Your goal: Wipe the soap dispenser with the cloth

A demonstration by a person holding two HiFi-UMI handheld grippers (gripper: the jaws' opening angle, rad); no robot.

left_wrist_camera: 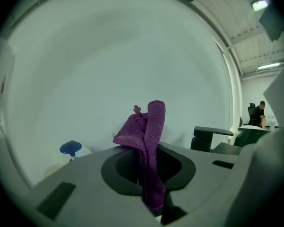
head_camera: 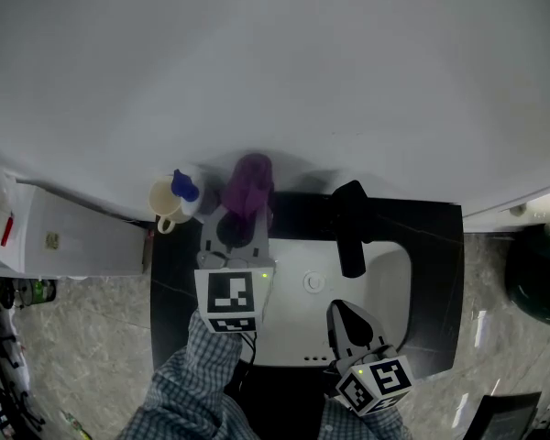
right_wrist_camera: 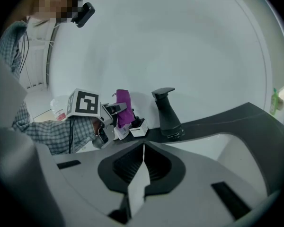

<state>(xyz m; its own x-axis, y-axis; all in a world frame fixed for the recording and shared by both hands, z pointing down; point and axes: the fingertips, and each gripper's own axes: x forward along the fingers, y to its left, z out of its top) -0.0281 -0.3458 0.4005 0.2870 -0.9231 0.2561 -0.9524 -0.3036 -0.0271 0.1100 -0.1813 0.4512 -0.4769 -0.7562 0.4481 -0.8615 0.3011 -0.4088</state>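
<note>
Landmark: black faucet (head_camera: 350, 229) at the back of the sink (head_camera: 390, 287), set in the dark counter (head_camera: 440, 246).
Left claw (head_camera: 238, 220): clamped on the purple cloth (left_wrist_camera: 150, 131). A loose fold stands up past its tips, left of the faucet.
Right claw (head_camera: 344, 319): pressed together with nothing between, low over the sink in front of the faucet.
Soap dispenser (head_camera: 187, 191): blue pump head on a pale bottle, further left of the faucet than the cloth and just beside it. No view shows whether they touch.
Cup (head_camera: 164, 202): cream, close against the dispenser on the side away from the faucet.
Step in hand: probably bringing the cloth onto the dispenser.
Doing it well: swing the free fold away from the faucet onto the bottle's side, press lightly, and stroke from pump head down.
Steadying: the right claw is far off. Opening it and bracing the bottle would likely help.
Risk: a hard sideways push could tip the light bottle into the cup.
</note>
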